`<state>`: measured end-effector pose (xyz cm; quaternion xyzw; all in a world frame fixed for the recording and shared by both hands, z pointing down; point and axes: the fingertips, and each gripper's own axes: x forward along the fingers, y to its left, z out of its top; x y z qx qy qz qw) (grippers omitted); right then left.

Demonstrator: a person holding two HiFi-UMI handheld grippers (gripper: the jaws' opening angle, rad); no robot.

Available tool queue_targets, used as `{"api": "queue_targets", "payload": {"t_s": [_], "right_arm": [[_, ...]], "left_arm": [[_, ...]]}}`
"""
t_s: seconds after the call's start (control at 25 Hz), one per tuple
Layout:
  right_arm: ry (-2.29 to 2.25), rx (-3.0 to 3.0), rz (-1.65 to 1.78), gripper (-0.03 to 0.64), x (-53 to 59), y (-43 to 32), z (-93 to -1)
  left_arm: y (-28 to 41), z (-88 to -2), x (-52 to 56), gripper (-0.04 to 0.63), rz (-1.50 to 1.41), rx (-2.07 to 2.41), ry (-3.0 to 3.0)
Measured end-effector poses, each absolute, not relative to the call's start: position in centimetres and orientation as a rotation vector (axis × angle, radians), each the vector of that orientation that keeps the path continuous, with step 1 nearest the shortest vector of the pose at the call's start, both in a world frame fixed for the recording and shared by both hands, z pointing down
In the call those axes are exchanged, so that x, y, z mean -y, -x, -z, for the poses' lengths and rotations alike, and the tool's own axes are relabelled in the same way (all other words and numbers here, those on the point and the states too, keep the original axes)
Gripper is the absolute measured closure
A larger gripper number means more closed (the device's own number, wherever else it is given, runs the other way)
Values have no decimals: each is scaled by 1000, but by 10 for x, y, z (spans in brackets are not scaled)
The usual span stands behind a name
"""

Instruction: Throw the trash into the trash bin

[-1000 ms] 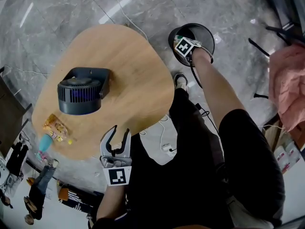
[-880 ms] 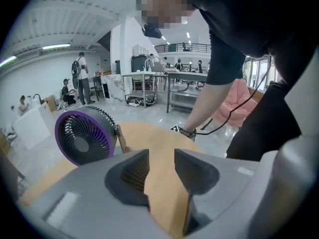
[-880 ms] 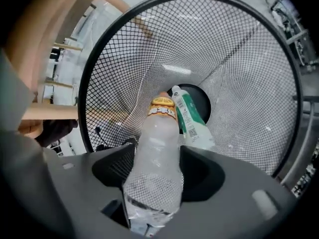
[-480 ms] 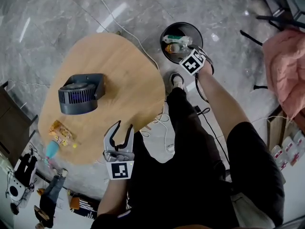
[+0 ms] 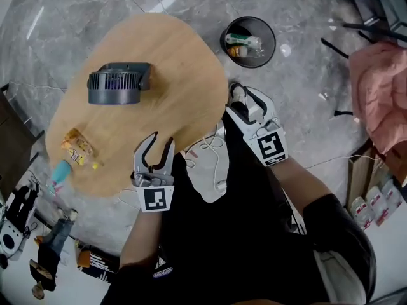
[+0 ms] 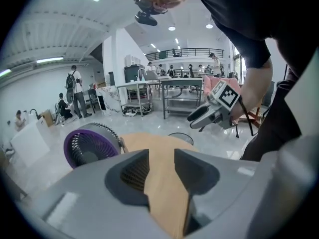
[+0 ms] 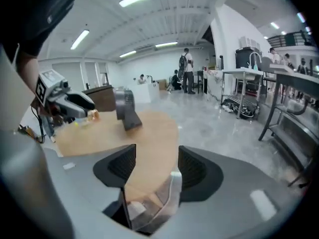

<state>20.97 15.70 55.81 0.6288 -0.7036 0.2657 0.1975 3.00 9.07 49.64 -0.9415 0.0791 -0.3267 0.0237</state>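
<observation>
Dark grey fan (image 5: 117, 84) sits on rounded wood table (image 5: 172, 43), twd its left side, grille ribs showing. White cable (image 5: 217, 170) trails over grey marble floor (image 5: 305, 18) just off table's near edge; pink cloth (image 5: 381, 88) at far right. Bkgd: metal racks (image 6: 182, 96) & ppl standing (image 6: 76, 89).

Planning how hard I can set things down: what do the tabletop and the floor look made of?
Tabletop: wood or wood-look laminate, matte; even tan colour, little glare. Floor: polished stone or marble-look tile; grey veining and mirrored ceiling lights.
</observation>
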Motion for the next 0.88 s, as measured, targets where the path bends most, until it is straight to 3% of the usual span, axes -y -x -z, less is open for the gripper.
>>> {"api": "queue_targets", "payload": {"t_s": [0.44,0.88], "right_arm": [[-1461,2326,-763,305,-97,-5,-504],[-1101,2485,-638,304,-45,195,-496]], "left_arm": [[116,-478,-53,434,969,-816,2935],[322,-475,-37,434,872,-1514,2810]]}}
